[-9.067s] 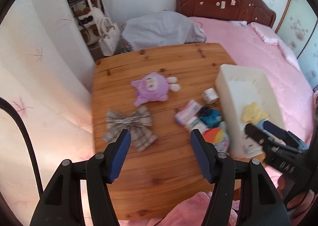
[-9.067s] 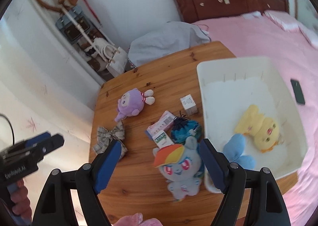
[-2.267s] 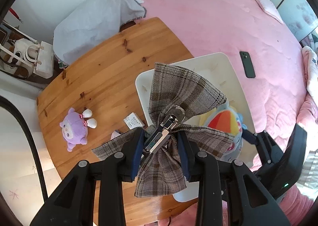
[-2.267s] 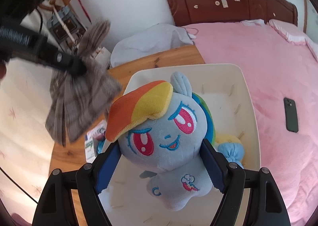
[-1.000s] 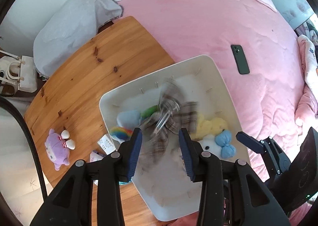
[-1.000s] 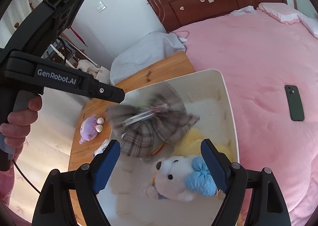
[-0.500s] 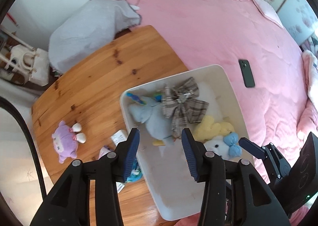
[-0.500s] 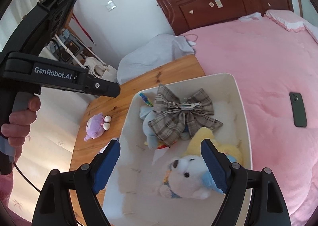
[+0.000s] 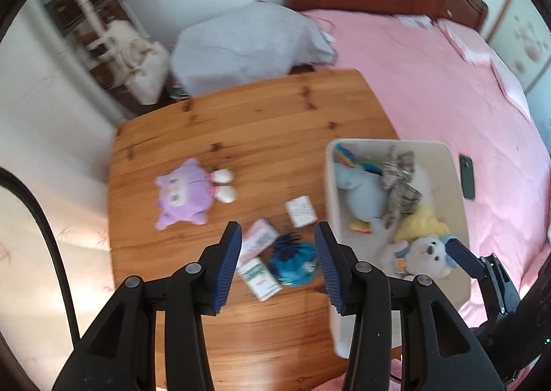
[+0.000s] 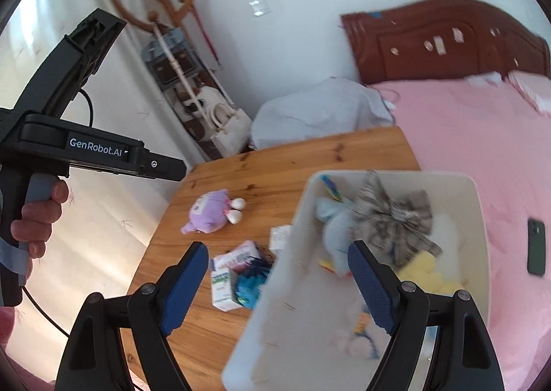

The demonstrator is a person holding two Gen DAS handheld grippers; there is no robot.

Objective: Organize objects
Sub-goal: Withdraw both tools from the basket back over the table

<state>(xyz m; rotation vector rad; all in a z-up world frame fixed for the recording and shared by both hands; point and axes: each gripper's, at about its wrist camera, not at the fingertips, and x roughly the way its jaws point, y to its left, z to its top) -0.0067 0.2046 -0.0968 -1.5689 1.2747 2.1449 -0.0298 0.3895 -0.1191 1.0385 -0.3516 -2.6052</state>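
A white bin (image 9: 454, 164) stands at the wooden table's (image 9: 261, 122) right side. It holds a plaid bow (image 9: 399, 181), a blue pony plush (image 9: 361, 191), a yellow plush (image 9: 423, 222) and a white bear (image 9: 423, 253). A purple plush (image 9: 182, 191), three small boxes (image 9: 301, 210) and a blue hair tie (image 9: 292, 260) lie on the table left of it. My left gripper (image 9: 277, 236) hangs high over the boxes, jaws apart and empty. My right gripper (image 10: 278, 253) is open and empty above the bin's left wall (image 10: 303, 205), with the bow (image 10: 392, 219) beyond it.
A dark phone (image 9: 466, 176) lies on the pink bed (image 9: 430, 81) right of the bin. A grey bundle (image 9: 248, 43) sits behind the table. A coat rack with bags (image 10: 179, 46) stands in the left corner. A hand (image 10: 38, 215) holds the left gripper's handle.
The plaid bow dropped from my left gripper and settled in the bin on the pony plush. The left gripper then rose and swung left over the table. The right view shifted left too.
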